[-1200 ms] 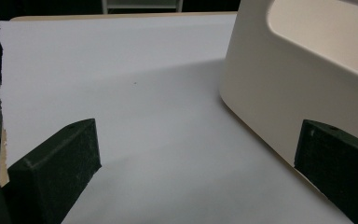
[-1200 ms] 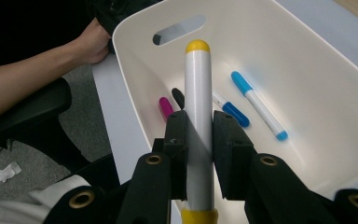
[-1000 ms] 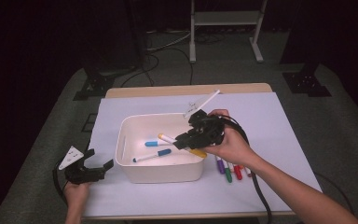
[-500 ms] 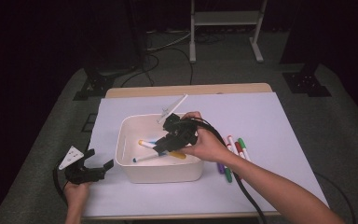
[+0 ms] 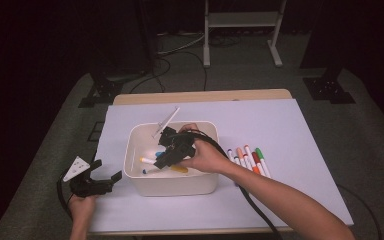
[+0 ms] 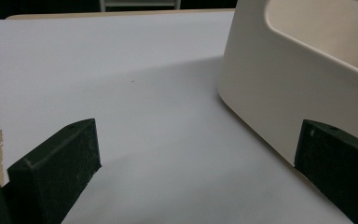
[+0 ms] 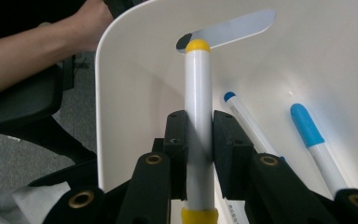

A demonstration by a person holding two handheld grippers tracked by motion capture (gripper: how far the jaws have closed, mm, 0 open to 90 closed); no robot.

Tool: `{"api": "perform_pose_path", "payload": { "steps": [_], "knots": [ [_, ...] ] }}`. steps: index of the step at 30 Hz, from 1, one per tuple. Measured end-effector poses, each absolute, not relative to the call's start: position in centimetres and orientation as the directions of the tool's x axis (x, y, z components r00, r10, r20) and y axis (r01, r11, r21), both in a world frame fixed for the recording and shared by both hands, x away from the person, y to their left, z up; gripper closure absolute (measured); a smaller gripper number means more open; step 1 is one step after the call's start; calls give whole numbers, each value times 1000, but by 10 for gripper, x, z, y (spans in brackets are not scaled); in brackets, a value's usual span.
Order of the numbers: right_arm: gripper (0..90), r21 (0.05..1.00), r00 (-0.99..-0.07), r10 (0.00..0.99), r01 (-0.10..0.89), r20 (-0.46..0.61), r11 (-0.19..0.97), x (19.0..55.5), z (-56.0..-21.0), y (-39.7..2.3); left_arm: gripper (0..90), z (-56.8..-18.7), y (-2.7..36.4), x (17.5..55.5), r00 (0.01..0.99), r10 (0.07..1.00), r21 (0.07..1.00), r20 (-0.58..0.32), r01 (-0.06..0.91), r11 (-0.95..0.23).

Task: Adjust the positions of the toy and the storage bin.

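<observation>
yellow marker: white barrel, yellow ends, clamped between fingers, frame center | bin: white, open, center-left | loose markers: row right of bin

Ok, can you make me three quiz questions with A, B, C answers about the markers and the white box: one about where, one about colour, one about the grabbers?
1. Where is the right gripper?
A. over the white bin
B. beside the loose markers
C. off the table

2. What colour are the ends of the marker in its jaws?
A. green
B. yellow
C. red

3. How is the left gripper?
A. shut on a marker
B. shut on the bin's rim
C. open, holding nothing

Answers:
1 A: the high view shows it reaching into the bin.
2 B: the right gripper view shows a white barrel with yellow at both ends.
3 C: the left gripper view shows its jaws wide apart over the white paper.
</observation>
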State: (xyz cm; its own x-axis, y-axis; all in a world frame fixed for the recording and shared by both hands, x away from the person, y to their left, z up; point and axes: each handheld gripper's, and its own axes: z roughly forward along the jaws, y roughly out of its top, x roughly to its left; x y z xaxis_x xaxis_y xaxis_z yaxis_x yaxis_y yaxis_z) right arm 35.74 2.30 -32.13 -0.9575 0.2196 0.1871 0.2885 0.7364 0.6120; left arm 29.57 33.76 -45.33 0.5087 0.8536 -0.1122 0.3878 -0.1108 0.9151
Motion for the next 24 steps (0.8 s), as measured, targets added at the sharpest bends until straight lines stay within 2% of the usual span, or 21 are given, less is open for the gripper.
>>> {"api": "perform_pose_path", "payload": {
  "steps": [14, 16, 24],
  "knots": [
    [748, 553, -963, 204, 267, 174, 789, 360, -338, 43, 0, -453, 338, 296, 511, 852, 915, -116, 388, -108],
    [690, 547, -961, 206, 274, 184, 791, 360, -338, 43, 0, -453, 338, 296, 511, 852, 915, -115, 388, -109],
    [647, 564, -961, 223, 276, 163, 778, 356, -326, 32, 0, -453, 338, 296, 511, 852, 914, -117, 391, -109]
  ]
}}
